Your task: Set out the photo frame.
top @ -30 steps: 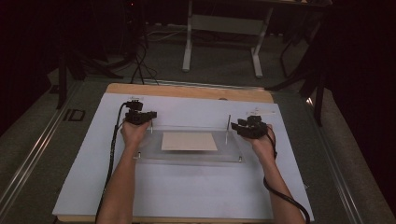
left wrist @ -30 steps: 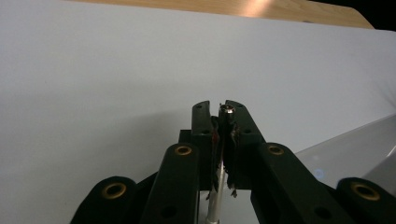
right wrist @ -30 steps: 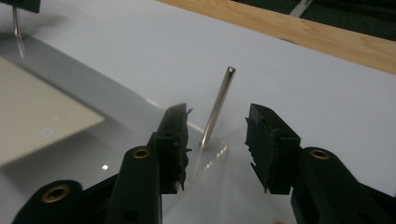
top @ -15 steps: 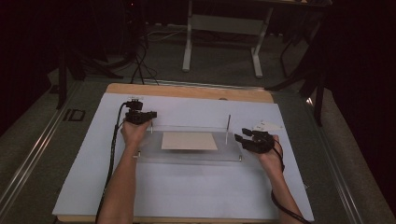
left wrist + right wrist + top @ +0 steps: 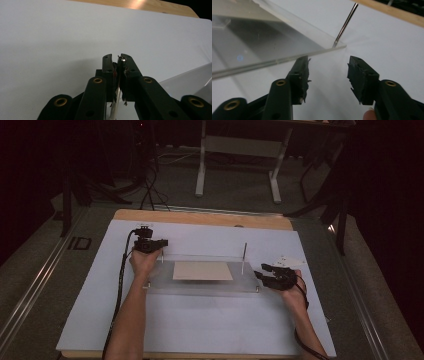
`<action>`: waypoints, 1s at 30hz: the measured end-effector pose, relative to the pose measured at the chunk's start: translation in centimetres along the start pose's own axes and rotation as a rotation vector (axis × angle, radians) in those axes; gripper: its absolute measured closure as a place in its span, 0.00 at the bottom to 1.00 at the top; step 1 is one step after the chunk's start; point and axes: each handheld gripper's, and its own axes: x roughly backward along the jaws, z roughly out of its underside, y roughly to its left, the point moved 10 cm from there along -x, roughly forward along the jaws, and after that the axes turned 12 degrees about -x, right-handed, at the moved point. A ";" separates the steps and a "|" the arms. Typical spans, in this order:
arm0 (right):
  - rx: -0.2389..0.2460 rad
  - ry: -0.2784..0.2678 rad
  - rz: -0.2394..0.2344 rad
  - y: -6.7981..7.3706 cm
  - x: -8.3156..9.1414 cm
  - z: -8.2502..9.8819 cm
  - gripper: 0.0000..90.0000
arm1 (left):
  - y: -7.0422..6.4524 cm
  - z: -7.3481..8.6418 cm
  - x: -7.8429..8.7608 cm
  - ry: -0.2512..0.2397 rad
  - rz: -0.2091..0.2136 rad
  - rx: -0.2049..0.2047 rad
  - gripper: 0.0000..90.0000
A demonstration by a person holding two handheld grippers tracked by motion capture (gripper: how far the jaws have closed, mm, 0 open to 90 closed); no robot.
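A clear plastic plate (image 5: 200, 287) lies on the white table cover with a tan sheet (image 5: 202, 270) on it. Thin metal rods stand upright at its back corners. My left gripper (image 5: 150, 245) is at the back left corner, shut on the top of the left rod (image 5: 122, 59), as the left gripper view shows (image 5: 119, 60). My right gripper (image 5: 267, 274) is open beside the plate's right edge, nothing between its jaws. In the right gripper view (image 5: 329, 67) the plate's corner (image 5: 337, 47) and the right rod (image 5: 345, 23) lie just ahead.
The white cover (image 5: 200, 325) spreads over a wooden table (image 5: 200, 217), with bare cover in front of and beside the plate. Beyond the far edge stand a white frame's legs (image 5: 202, 170) and cables on a dark floor. Metal rails (image 5: 30, 285) run along both sides.
My right gripper has moved back toward the person and slightly right, away from the right rod, down to the plate's right edge. The left gripper has stayed on its rod.
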 end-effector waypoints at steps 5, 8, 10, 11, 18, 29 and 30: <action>0.041 0.010 -0.038 0.9 -0.1 0.4 0.52 | 0.0 0.0 0.0 0.001 0.002 0.004 0.92; 0.088 -0.009 -0.060 1.8 -0.3 0.0 0.48 | 0.0 0.0 0.0 0.002 0.004 0.008 0.92; 0.110 -0.021 -0.073 2.4 -0.4 -0.2 0.45 | 0.0 0.0 0.0 0.002 0.007 0.009 0.92; 0.118 -0.029 -0.074 2.5 -0.4 -0.2 0.44 | 0.0 0.0 0.0 0.002 0.007 0.010 0.92; 0.205 -0.087 -0.111 4.1 -0.2 -0.9 0.44 | 0.0 0.0 0.0 0.002 0.012 0.014 0.92; 0.203 -0.113 -0.157 4.8 -0.1 -1.2 0.51 | 0.0 0.0 0.0 -0.007 0.020 0.011 0.91; 0.201 -0.113 -0.158 4.8 -0.1 -1.2 0.51 | 0.0 0.0 0.0 -0.011 0.024 0.016 0.91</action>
